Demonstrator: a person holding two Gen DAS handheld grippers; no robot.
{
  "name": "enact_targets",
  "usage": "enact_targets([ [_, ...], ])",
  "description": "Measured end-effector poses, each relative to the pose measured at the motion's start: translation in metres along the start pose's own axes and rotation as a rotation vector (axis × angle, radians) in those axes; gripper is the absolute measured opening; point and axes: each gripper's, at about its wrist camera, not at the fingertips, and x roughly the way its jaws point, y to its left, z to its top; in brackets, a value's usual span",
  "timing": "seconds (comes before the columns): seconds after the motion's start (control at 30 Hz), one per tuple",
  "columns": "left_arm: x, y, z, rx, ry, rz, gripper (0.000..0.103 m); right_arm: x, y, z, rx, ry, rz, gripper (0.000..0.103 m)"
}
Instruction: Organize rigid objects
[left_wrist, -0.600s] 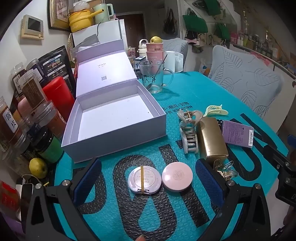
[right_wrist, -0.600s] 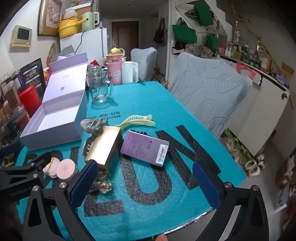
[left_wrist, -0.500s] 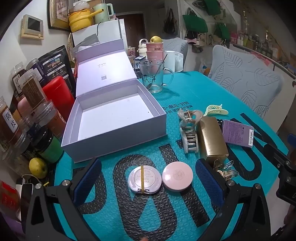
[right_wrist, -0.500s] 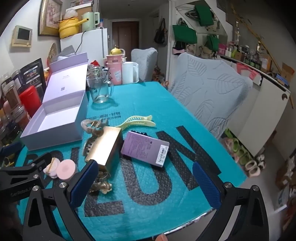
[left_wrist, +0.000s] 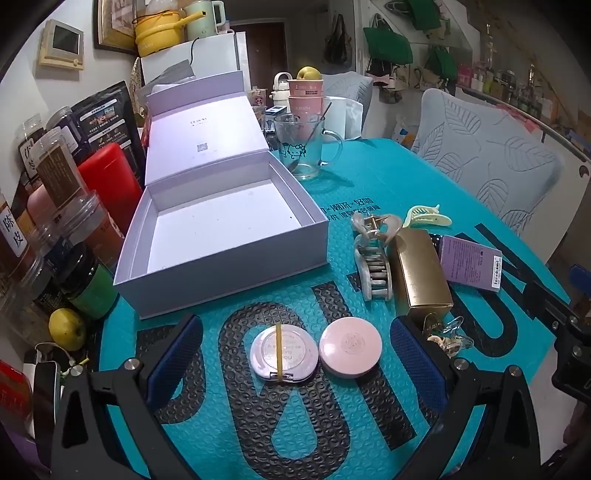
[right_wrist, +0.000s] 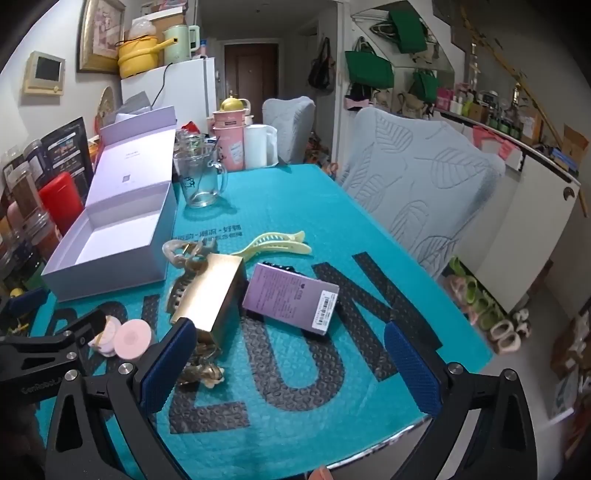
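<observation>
The left gripper stands spread wide with nothing pinched, its blue pads low in the left wrist view on either side of two round compacts on the teal mat: a silvery compact with a yellow band across it and, just beside it on the right, a pink compact. The right gripper is likewise spread and empty above bare mat at the bottom of its own view; both point downward at a slant toward the table. At the lower left of the right wrist view the left gripper's black frame covers part of the two compacts. A clear hair clip is half hidden behind the right-hand pad in the left wrist view and hard to make out. Beyond it a gold box lies on the mat, touching a grey claw clip on its left, and a purple box lies just right of it, with a pale yellow clip farther up. The open white box, lid leaning back, sits in the upper left, empty. A glass mug stands behind it; jars along the left edge are cut off.
</observation>
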Motion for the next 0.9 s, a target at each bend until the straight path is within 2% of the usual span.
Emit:
enact_targets([
  [0.9, 0.0016, 0.0054, -0.0024, -0.016, 0.029, -0.018, 0.103, 0.0023, 0.0023, -0.0026, -0.009, 0.013, 0.003, 0.103],
])
